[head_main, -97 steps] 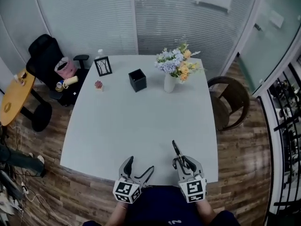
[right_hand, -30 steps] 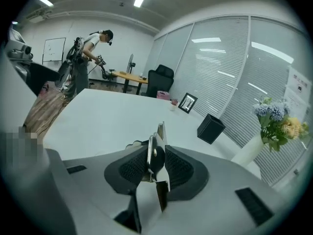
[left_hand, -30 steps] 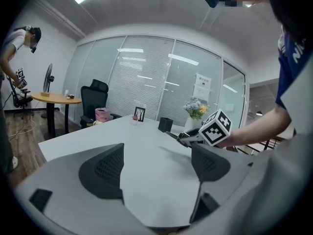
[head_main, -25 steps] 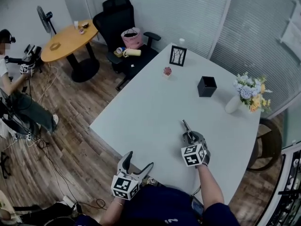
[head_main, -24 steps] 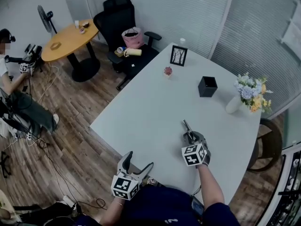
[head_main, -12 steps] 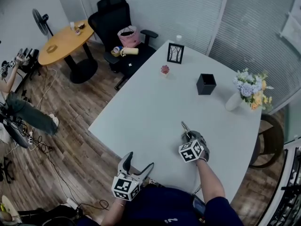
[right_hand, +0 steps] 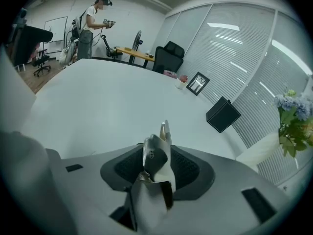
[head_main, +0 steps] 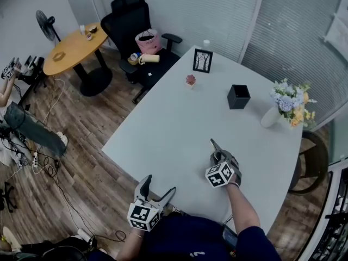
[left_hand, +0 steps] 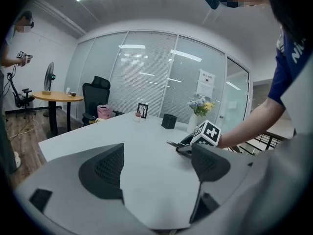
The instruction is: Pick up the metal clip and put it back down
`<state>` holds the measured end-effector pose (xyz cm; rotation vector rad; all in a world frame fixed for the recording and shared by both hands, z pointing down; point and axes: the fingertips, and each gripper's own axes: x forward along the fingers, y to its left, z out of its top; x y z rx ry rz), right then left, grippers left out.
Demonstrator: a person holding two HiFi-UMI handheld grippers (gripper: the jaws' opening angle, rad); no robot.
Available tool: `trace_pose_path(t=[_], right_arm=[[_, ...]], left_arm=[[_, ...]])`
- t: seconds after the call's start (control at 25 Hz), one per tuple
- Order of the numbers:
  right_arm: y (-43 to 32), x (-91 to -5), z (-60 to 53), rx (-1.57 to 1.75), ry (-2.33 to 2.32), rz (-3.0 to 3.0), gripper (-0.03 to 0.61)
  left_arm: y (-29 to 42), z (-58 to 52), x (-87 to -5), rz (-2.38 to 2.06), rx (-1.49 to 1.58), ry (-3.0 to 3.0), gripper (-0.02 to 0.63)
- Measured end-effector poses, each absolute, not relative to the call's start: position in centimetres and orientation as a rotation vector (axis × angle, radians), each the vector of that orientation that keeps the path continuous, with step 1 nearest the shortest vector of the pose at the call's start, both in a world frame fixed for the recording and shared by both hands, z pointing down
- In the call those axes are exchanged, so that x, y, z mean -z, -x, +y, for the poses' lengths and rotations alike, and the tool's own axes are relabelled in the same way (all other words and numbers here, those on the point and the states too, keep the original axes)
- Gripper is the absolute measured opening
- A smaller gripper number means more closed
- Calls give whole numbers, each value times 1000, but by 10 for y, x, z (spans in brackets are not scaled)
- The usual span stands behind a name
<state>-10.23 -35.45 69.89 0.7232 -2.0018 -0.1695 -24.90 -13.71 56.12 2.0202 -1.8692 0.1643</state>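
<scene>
Right gripper point(right_hand: 157, 170) low over white table point(head_main: 163, 118), jaws just been easing apart, metal clip point(right_hand: 157, 148) between pads. Finish release slowly, withdraw straight. Left gripper point(left_hand: 157, 163) spread, empty.

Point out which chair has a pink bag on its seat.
The black office chair beside the round yellow table holds the pink bag; the brown chair by the white table shows no bag.

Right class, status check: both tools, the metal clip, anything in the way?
Left tool open, empty. Right tool on metal clip, jaws just opening, low over table. Nothing in the way.
</scene>
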Motion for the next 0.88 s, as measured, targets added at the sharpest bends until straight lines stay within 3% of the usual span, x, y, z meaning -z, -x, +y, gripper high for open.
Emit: trace_pose_path(t=[0.16, 0.32, 0.88], right_arm=[[105, -693, -351, 149, -750, -2075, 276], [104, -686, -348, 107, -755, -2124, 314], [91, -601, -282, -78, -950, -2410, 341]], left_arm=[[250, -136, -563, -1865, -162, -2019, 431], [252, -138, -566, -1861, -160, -2014, 431], [224, -144, -557, -1761, -146, -2127, 431]])
